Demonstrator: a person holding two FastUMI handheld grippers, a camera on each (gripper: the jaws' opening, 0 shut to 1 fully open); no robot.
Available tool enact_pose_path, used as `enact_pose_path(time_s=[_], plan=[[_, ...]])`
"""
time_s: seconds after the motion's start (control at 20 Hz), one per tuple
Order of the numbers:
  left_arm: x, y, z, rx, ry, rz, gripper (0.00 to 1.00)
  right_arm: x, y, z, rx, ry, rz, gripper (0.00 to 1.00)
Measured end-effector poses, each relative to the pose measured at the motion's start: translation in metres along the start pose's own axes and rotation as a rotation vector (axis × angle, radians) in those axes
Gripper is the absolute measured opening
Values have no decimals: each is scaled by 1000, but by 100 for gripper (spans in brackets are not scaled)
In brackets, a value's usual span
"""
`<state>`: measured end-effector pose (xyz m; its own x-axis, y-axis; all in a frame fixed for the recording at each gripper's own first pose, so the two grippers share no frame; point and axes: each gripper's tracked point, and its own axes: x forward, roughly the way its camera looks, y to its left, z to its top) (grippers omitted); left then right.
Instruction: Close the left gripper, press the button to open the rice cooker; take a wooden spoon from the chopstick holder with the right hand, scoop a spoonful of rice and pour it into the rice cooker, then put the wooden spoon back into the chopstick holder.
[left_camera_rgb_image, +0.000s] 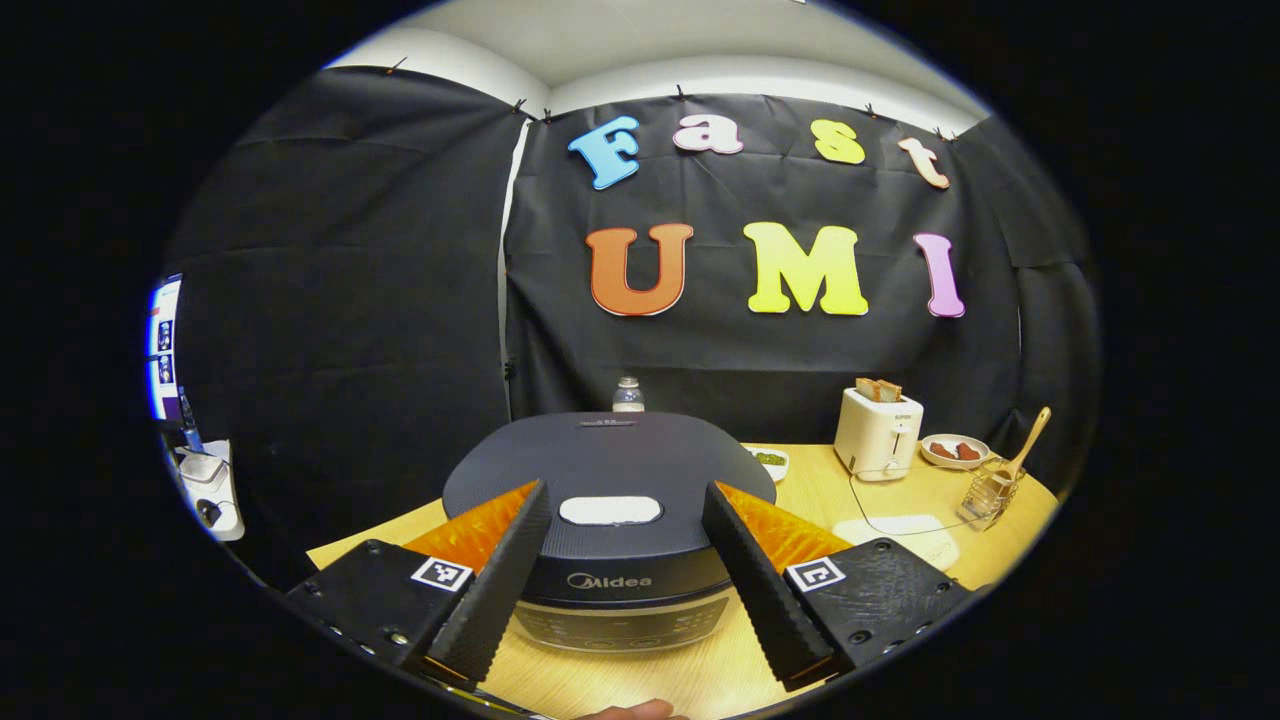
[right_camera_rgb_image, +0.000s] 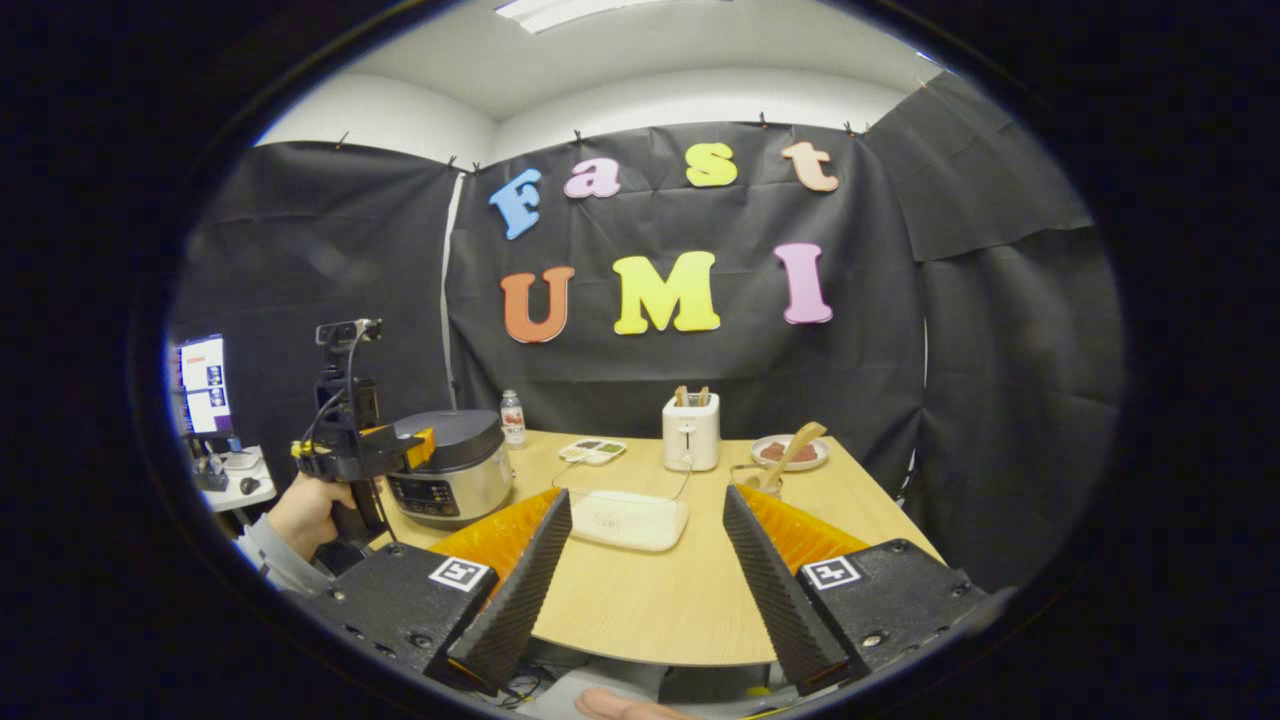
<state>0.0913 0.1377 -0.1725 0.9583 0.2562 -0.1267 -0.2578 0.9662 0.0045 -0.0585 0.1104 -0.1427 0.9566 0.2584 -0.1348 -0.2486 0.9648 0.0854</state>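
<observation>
The dark-lidded rice cooker (left_camera_rgb_image: 600, 470) stands close in front of my left gripper (left_camera_rgb_image: 626, 492), lid down, its white button (left_camera_rgb_image: 610, 510) between the open fingers. In the right gripper view the cooker (right_camera_rgb_image: 450, 470) sits at the table's left end, and a hand holds the left gripper (right_camera_rgb_image: 425, 447) against its left side. My right gripper (right_camera_rgb_image: 647, 495) is open and holds nothing, hanging near the table's front edge. The wooden spoon (right_camera_rgb_image: 795, 445) leans in the wire chopstick holder (right_camera_rgb_image: 760, 478) beyond it. The clear rice box (right_camera_rgb_image: 628, 518) lies mid-table. Spoon (left_camera_rgb_image: 1025, 445) and holder (left_camera_rgb_image: 990, 497) stand far right.
A white toaster (right_camera_rgb_image: 690, 430) with toast, a plate (right_camera_rgb_image: 790, 452) with brown pieces, a small divided dish (right_camera_rgb_image: 592, 451) and a bottle (right_camera_rgb_image: 512, 418) line the back of the wooden table (right_camera_rgb_image: 650, 610). The toaster's cord runs toward the rice box. A side desk (right_camera_rgb_image: 225, 480) stands left.
</observation>
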Motion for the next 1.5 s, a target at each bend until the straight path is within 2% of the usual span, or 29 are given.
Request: enact_pose_path(time_s=[0.15, 0.35, 0.5, 0.65, 0.85, 1.15, 1.35, 1.5], plan=[[1, 0, 3, -1, 2, 8, 99, 0, -1, 2, 4, 0, -4, 98], [-3, 3, 4, 16, 72, 25, 98, -3, -1, 8, 16, -10, -6, 98], [-18, 0, 10, 13, 101, 20, 94, -5, -4, 13, 15, -20, -14, 98], [-38, -5, 26, 41, 86, 12, 95, -6, -6, 17, 13, -30, -23, 98], [-74, -29, 47, 82, 67, -51, 95, -8, -6, 23, 8, -44, -32, 98], [-137, -69, 77, 62, -1, -146, 95, -7, -6, 26, 15, -45, -36, 98], [-176, -97, 84, 46, -34, -211, 95, -10, -13, 29, 12, -49, -46, 98], [-199, -116, 80, 85, -65, -258, 95, -16, -19, 34, 11, -60, -55, 98]])
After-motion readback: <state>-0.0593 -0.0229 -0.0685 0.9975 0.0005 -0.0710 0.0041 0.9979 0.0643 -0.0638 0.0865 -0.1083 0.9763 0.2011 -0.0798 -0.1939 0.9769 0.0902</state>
